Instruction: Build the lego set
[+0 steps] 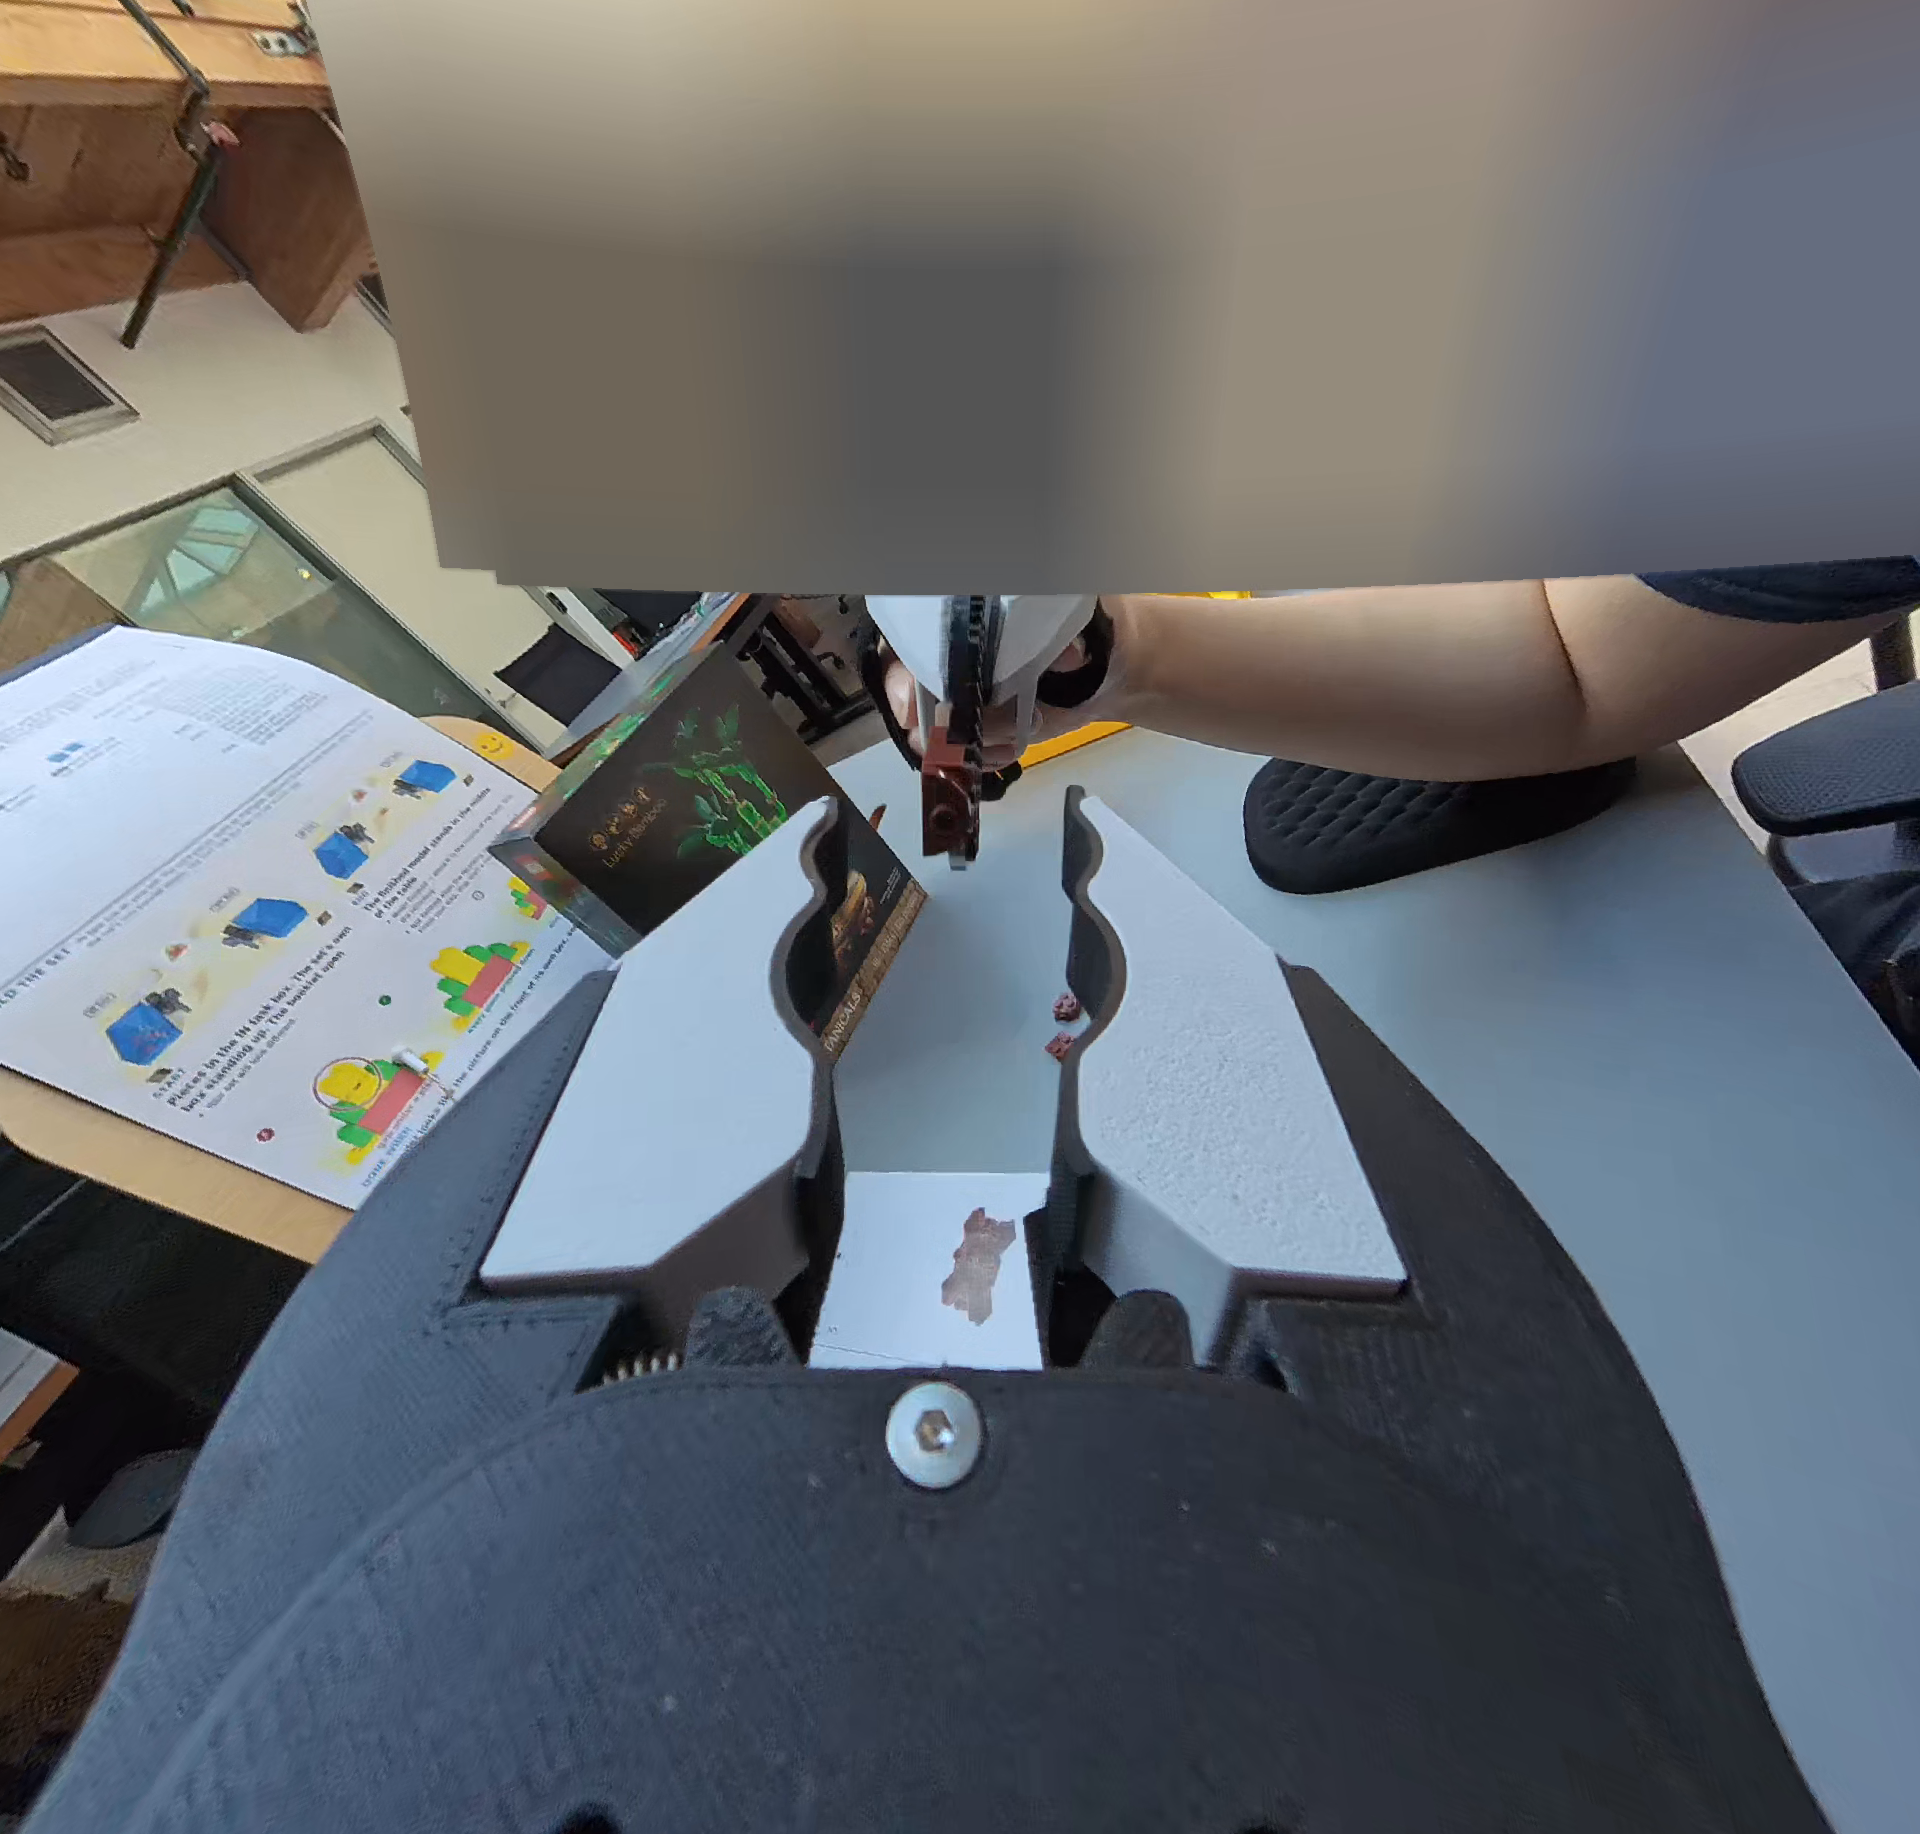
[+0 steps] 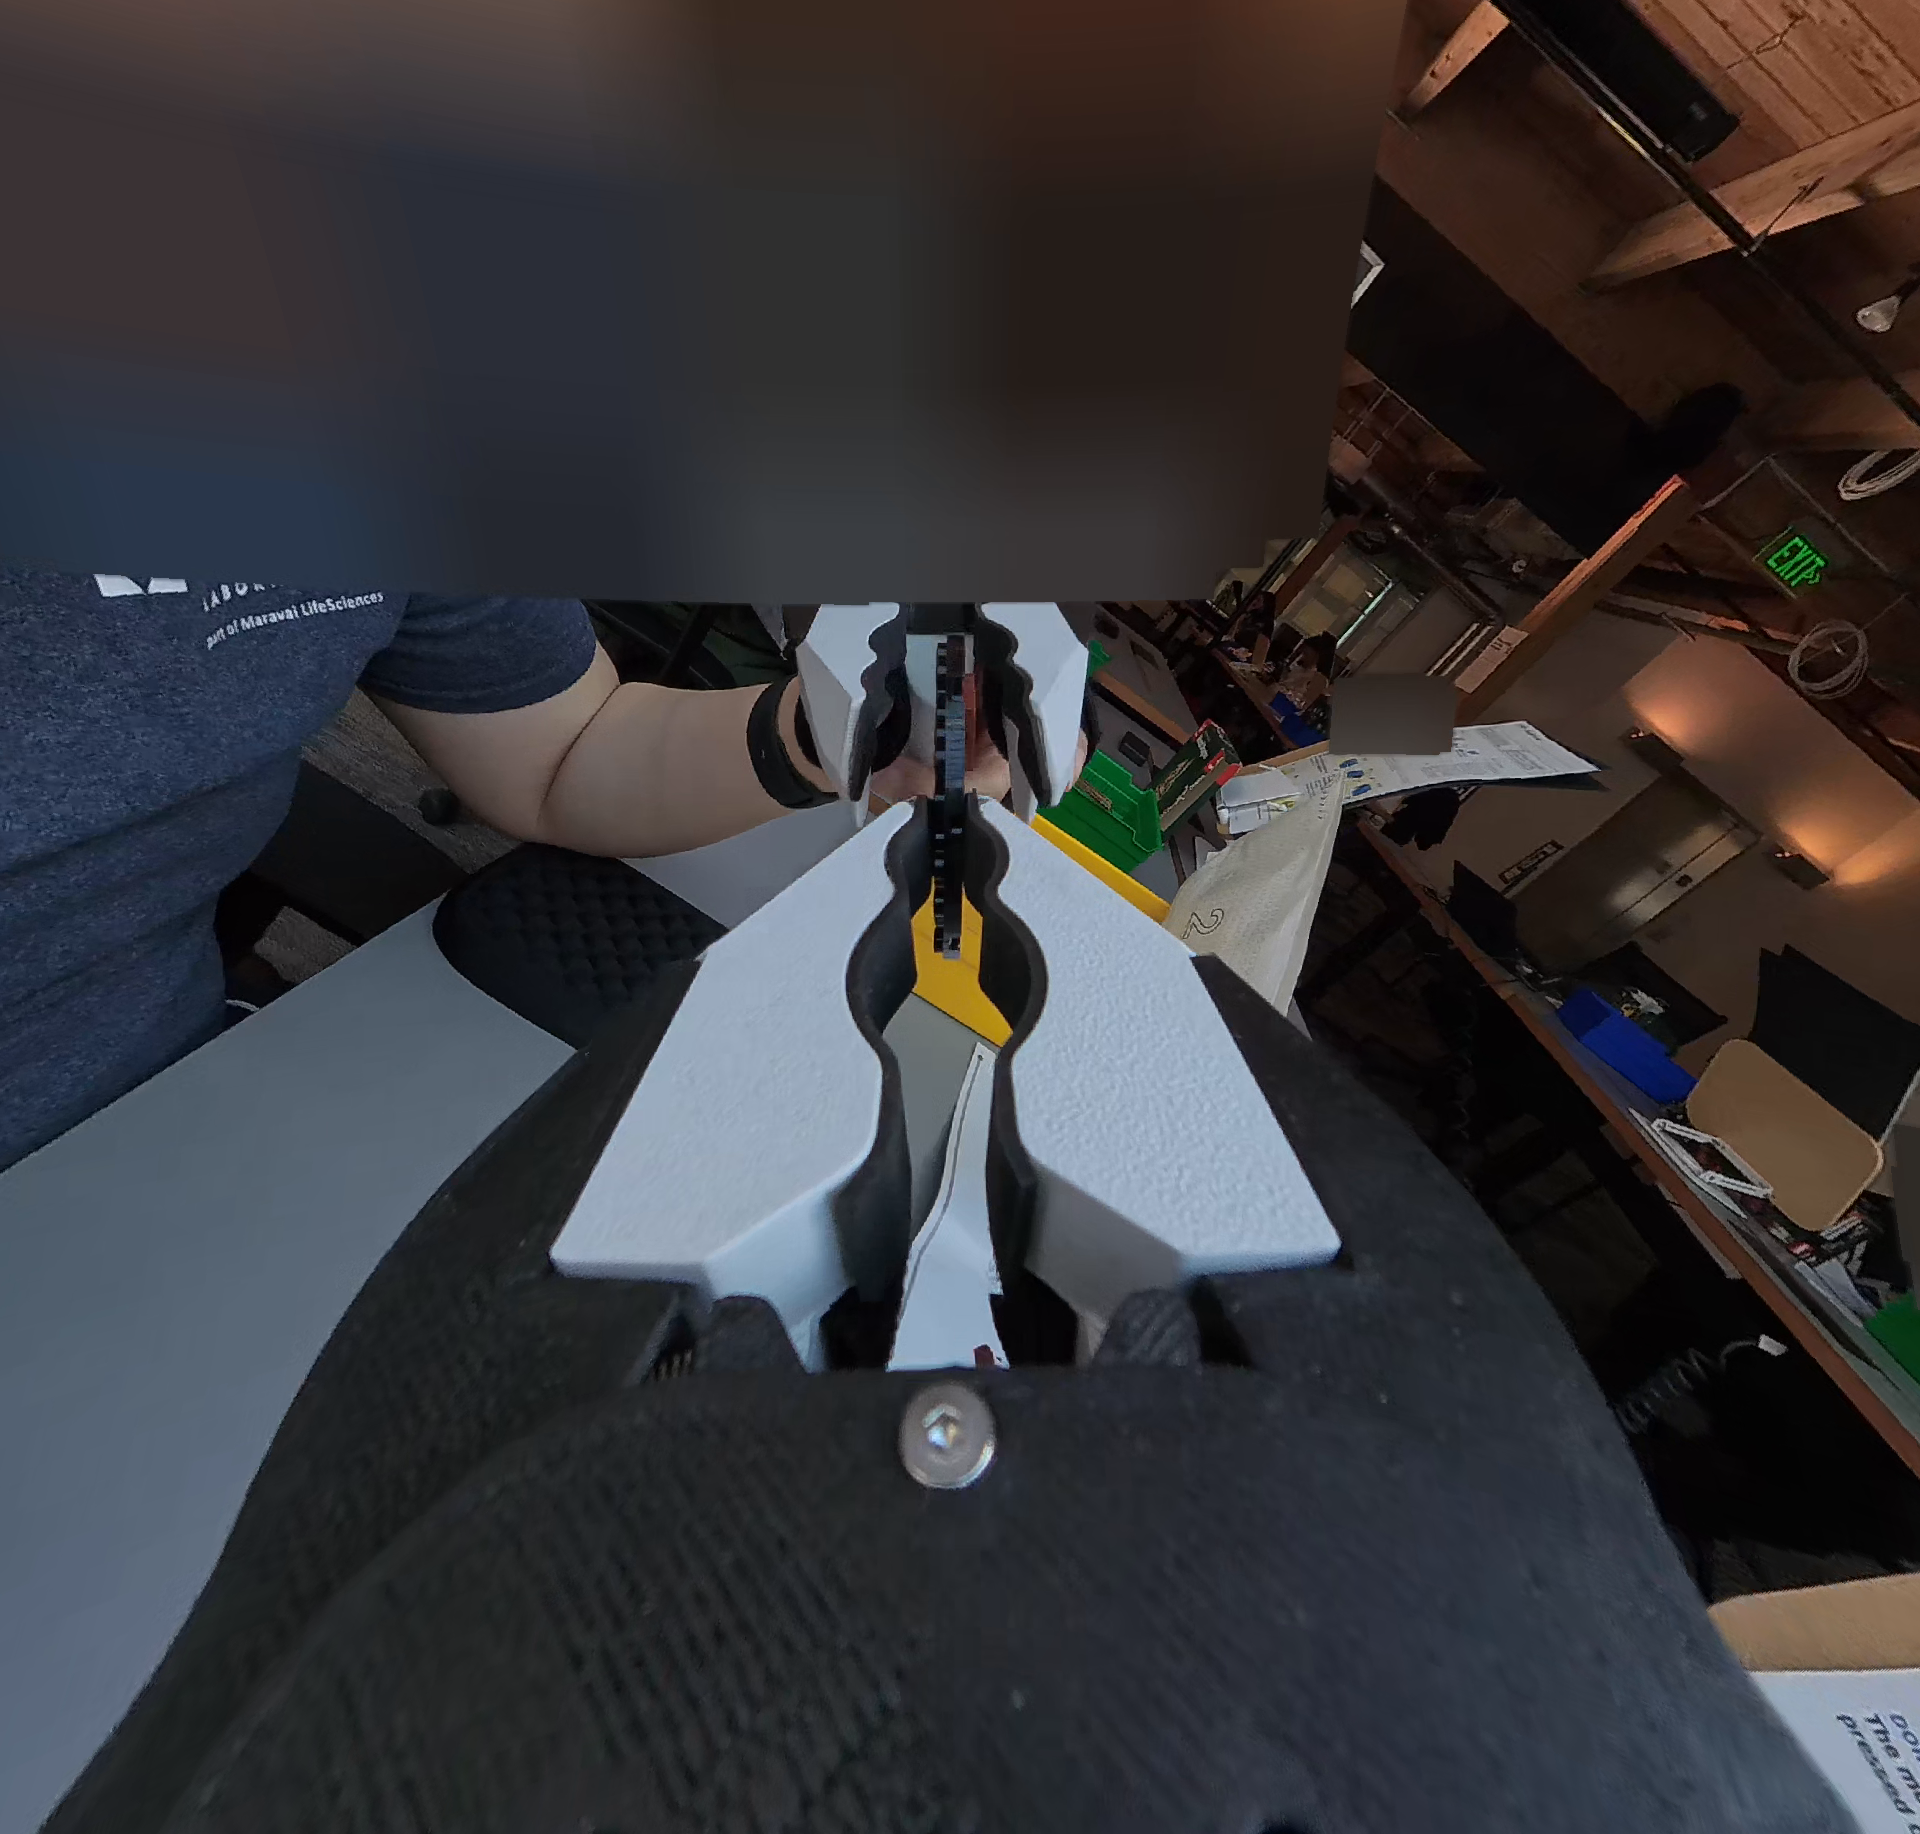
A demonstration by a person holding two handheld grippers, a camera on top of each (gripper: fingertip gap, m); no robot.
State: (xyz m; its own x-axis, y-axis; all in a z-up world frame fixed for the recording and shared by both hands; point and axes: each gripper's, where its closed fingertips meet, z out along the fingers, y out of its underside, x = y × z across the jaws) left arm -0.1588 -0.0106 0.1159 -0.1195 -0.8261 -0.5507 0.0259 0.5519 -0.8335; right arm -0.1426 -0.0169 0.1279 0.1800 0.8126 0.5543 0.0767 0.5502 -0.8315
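Lego piece (image 2: 948,849): black toothed strip, brown block | right tool (image 2: 948,818) clamps it | left tool (image 1: 951,828) parted, empty

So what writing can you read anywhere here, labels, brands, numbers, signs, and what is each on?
I don't quote writing; these things bear it:
dark box with a green plant picture: pale lettering.
instruction sheet left of it: headings and small print.
blue shirt: white print.
green lit sign under the beams.
white bag: one grey figure.
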